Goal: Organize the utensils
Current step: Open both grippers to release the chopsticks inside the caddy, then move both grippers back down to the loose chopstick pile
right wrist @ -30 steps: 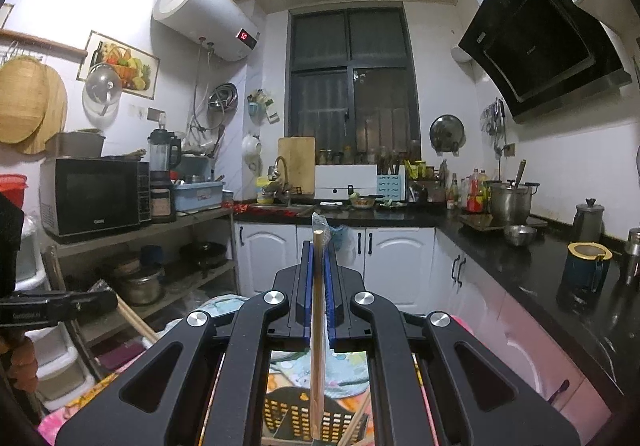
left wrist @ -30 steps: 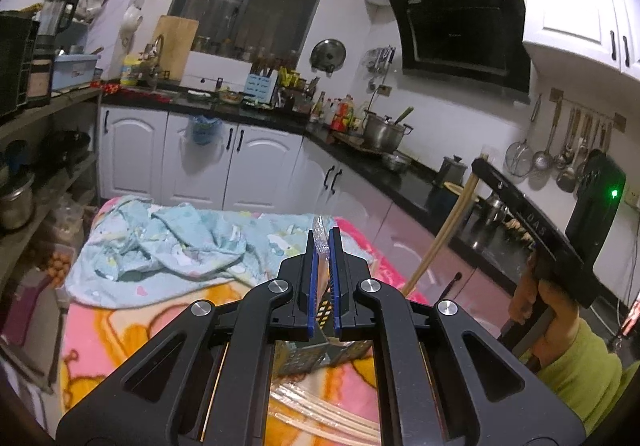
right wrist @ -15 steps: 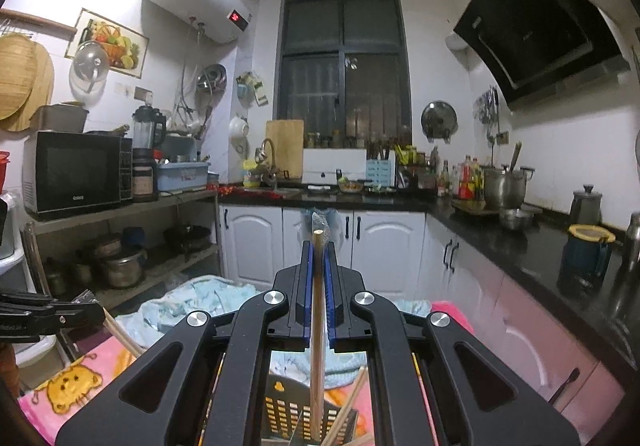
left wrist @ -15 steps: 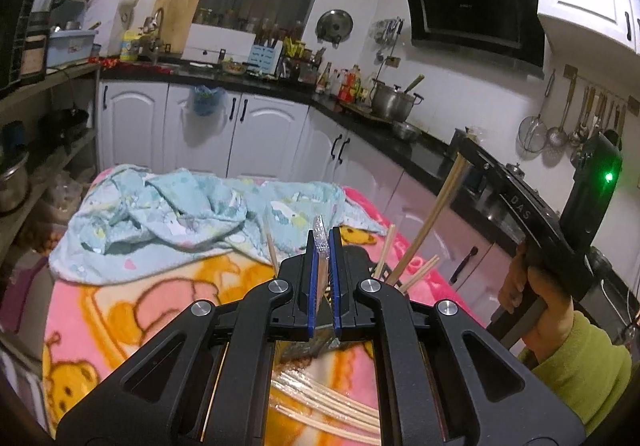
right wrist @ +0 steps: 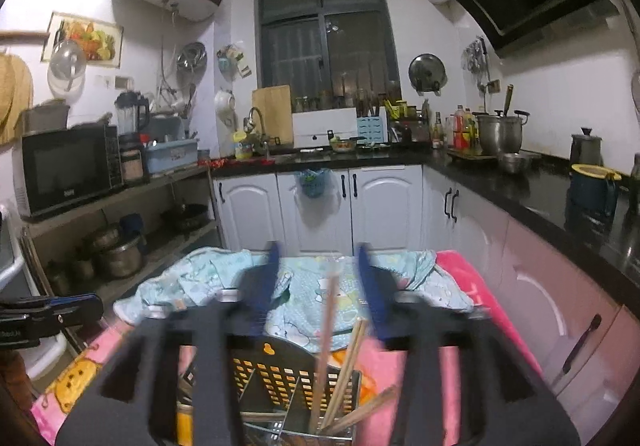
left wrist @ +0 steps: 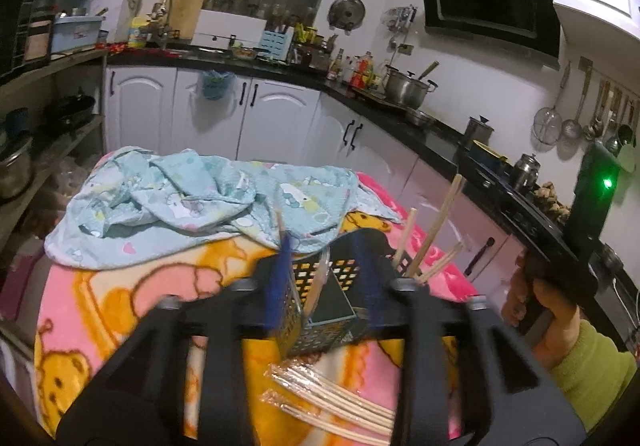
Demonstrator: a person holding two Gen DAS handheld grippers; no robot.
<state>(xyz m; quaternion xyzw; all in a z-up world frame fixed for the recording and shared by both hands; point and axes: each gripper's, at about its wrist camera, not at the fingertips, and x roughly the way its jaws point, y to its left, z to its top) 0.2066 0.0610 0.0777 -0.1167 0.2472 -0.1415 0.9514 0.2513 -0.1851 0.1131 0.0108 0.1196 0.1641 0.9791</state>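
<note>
A black perforated utensil basket (left wrist: pixel 320 310) stands on the pink blanket, also shown in the right wrist view (right wrist: pixel 276 378). My left gripper (left wrist: pixel 322 266) is open just above it, and a wrapped chopstick (left wrist: pixel 318 284) stands loose in the basket between its fingers. My right gripper (right wrist: pixel 320 278) is open above the basket, and a chopstick (right wrist: pixel 326 330) stands free in a compartment with several others (right wrist: pixel 348 374). More chopsticks (left wrist: pixel 430 230) lean in the basket's right side.
Wrapped chopsticks (left wrist: pixel 332 402) lie on the blanket-covered table (left wrist: pixel 120 306) in front of the basket. A crumpled blue cloth (left wrist: pixel 192 206) covers the far side. Kitchen counters (right wrist: pixel 520 190) run behind and to the right, shelves (right wrist: pixel 120 206) to the left.
Both grippers have opened and let go of their chopsticks, which now stand in the basket. Both grippers have dropped closer to the basket.
</note>
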